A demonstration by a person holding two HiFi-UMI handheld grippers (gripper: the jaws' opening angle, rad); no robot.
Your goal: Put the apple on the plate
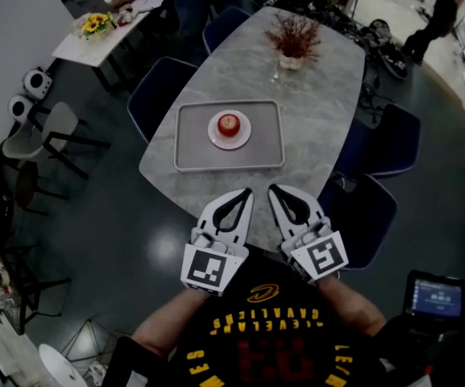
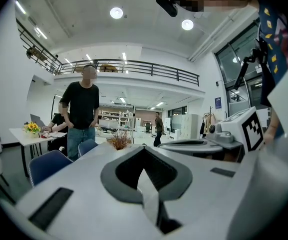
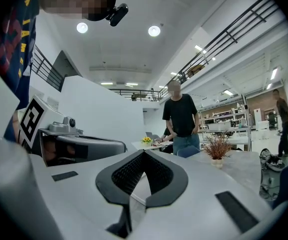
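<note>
Yellow lettering, seen upside down on the person's black shirt [image 1: 272, 341], reads CLEVELAND CAVALIERS

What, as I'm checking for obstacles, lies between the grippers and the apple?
Head view: only bare table, the tray's near rim and the plate's edge separate the left gripper and right gripper from the apple.
</note>
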